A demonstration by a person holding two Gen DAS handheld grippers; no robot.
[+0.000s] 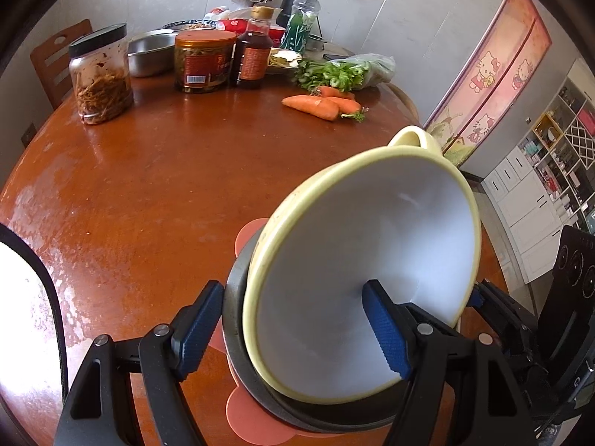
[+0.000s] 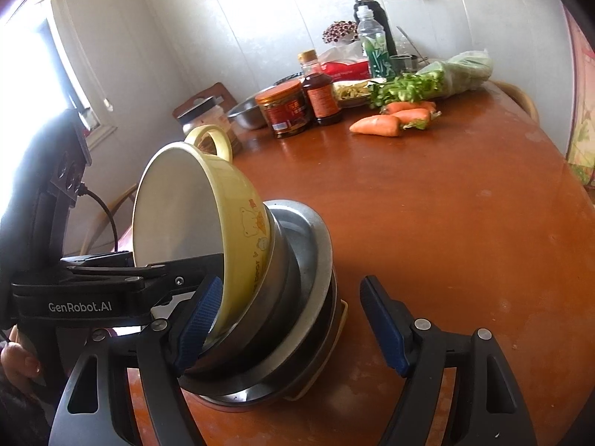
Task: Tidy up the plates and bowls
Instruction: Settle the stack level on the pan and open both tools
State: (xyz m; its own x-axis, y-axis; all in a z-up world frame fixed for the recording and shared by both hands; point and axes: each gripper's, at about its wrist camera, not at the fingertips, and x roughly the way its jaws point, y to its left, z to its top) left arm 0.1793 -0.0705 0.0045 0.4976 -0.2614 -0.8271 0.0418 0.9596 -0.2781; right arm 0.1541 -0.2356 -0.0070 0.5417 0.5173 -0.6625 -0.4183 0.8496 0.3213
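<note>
**Left wrist view: tilted bowl stack up close**

Left gripper (image 1: 293,329) is clamped on the yellow bowl (image 1: 372,260) and metal bowls (image 1: 238,319). Right gripper (image 2: 293,329) is apart around the stack. Beyond, on the surface (image 1: 167,186), carrots (image 1: 319,104), jars (image 1: 204,61), and bottles (image 1: 253,52).

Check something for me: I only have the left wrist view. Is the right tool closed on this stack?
Observer: No. The right tool stands open: one finger is at the yellow bowl's lower rim, and the other is clear of the stack, above the table.
Operator: What does the yellow bowl sit in, seen from that side?
Observer: A metal bowl, itself nested in a wider metal dish.
</note>
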